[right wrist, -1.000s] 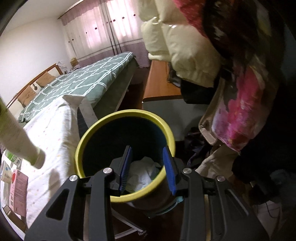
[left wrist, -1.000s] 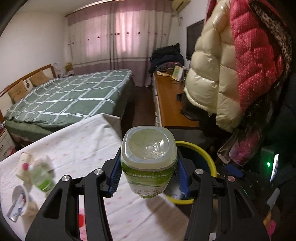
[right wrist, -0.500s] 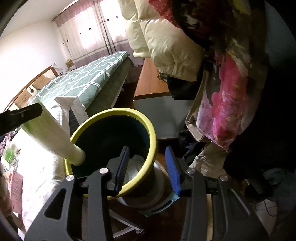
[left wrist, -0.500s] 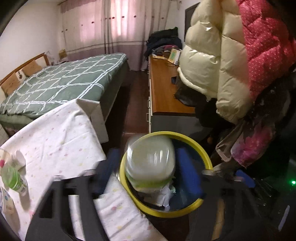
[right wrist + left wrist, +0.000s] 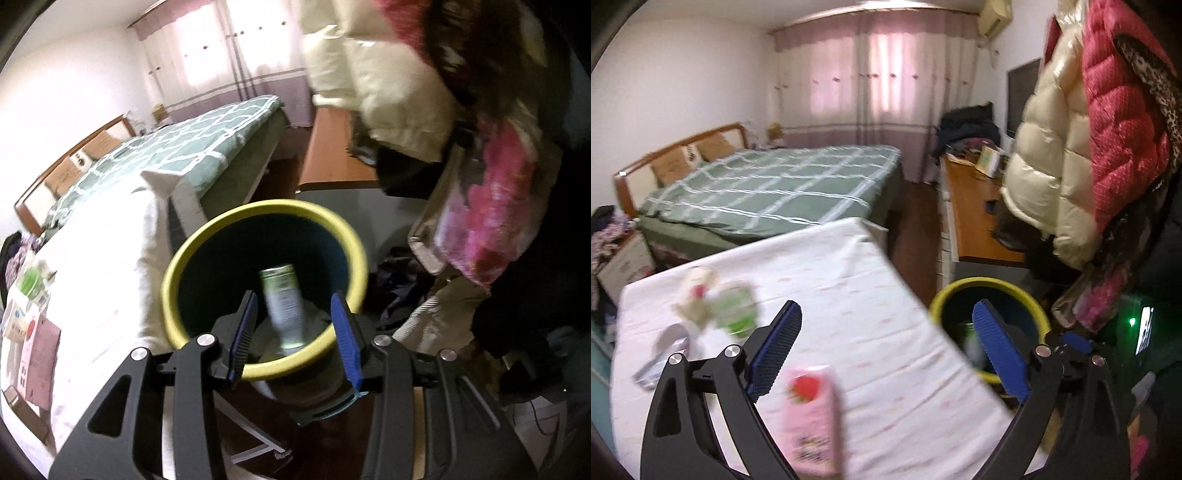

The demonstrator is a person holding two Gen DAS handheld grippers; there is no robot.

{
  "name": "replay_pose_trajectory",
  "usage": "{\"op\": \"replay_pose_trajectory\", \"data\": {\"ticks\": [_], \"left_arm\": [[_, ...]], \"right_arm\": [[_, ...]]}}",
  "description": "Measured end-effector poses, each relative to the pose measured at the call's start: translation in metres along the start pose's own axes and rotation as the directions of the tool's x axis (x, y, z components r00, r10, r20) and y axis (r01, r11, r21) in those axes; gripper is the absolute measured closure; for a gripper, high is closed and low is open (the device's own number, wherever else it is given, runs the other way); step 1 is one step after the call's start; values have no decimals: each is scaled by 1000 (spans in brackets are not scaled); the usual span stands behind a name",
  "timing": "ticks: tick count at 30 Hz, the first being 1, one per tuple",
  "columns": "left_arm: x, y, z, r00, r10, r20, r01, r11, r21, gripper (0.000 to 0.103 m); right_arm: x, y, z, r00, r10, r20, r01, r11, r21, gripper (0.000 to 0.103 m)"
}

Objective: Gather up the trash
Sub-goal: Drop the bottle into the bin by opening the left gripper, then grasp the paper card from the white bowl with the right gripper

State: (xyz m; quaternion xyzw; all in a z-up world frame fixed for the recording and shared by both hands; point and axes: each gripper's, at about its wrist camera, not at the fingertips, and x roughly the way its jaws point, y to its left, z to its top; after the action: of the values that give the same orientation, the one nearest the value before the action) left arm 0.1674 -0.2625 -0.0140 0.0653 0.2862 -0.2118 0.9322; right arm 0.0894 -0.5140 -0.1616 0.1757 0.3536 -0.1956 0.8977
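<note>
My left gripper hangs over the white tablecloth with its jaws opening wide and nothing between them. Under it lies a pink carton; a green-and-white cup and other blurred wrappers lie further left. The yellow-rimmed bin stands off the table's right edge. In the right wrist view the green-labelled bottle is inside the bin, blurred, on crumpled paper. My right gripper hovers above the bin's near rim, partly open, with nothing pressed between its pads.
A bed with a green checked cover stands behind the table. A wooden dresser runs along the right wall. Puffy cream and red jackets hang over the bin's right side. Clothes lie on the floor beside the bin.
The left gripper carried the bottle over the bin, let it go and opened wide, then swung left above the table. The bottle now lies in the bin. The right gripper's jaws stand slightly wider.
</note>
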Motion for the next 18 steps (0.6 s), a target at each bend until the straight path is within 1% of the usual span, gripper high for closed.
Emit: {"op": "replay_pose_trajectory", "data": {"ticks": [2,4,7,10,12,14,16,18], "left_arm": [[-20,25,-12,998,63,16,-63,998,-14,10],[-35,47,-22,994,104,23,-103,994,-38,10],[-57,86,-37,983,179,30,-175,980,-96,10],[-77,124,-53,970,243,28,-236,959,-157,10],[-90,147,-63,959,283,27,-273,943,-190,10],[-102,167,-74,942,333,27,-320,922,-216,10],[-116,190,-86,921,388,21,-372,895,-247,10],[-126,212,-96,907,422,8,-403,873,-275,10]], "right_arm": [[-1,16,-3,1000,21,-7,-21,999,-25,63],[-2,32,-6,999,41,-11,-42,998,-50,63],[-9,61,-10,996,89,-13,-90,991,-95,63],[-18,102,-16,990,137,-16,-137,977,-164,63],[-23,124,-19,983,180,-24,-181,963,-198,63],[-29,156,-24,973,228,-32,-229,943,-240,63],[-35,184,-30,961,273,-44,-274,920,-279,63],[-39,215,-35,946,318,-62,-321,892,-320,63]]}}
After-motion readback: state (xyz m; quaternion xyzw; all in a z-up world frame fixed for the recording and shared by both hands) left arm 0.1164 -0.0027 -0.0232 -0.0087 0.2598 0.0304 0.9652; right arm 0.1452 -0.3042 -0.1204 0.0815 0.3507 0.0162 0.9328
